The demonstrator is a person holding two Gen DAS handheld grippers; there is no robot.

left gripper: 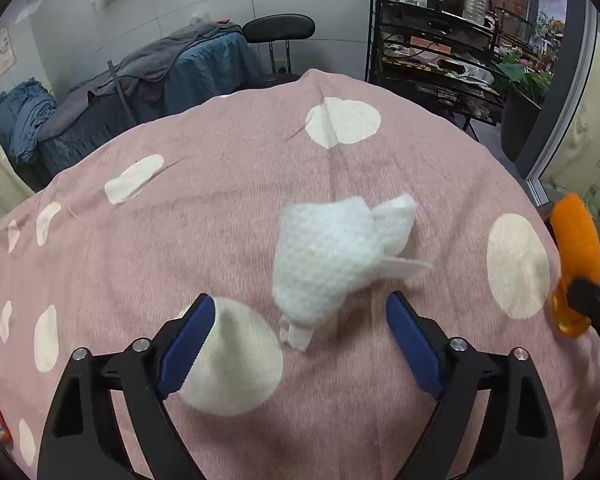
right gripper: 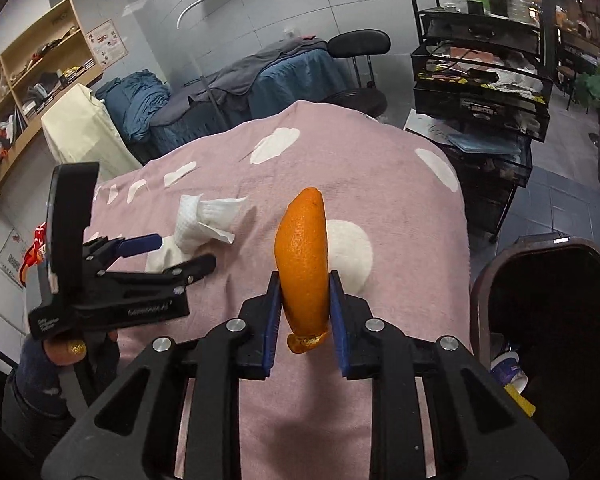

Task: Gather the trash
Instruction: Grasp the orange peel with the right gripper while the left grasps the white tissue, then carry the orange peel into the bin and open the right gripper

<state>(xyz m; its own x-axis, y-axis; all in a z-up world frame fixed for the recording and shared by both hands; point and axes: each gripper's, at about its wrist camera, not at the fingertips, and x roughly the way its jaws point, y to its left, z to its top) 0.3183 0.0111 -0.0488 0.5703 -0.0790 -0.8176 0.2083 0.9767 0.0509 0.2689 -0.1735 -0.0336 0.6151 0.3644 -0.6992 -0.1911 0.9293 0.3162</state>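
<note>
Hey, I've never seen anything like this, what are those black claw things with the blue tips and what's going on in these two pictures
Those are hand-held grippers, one in each of a person's hands, each with a camera looking forward along its two fingers. One picture comes from the left gripper, the other from the right gripper. Both look down on a pink dotted blanket. The right gripper is shut on an orange peel. The left gripper is open, reaching around a crumpled white tissue lying on the blanket, its pads not pressing on it. A dark bin stands beside the blanket in the right view, likely where the trash goes.
</note>
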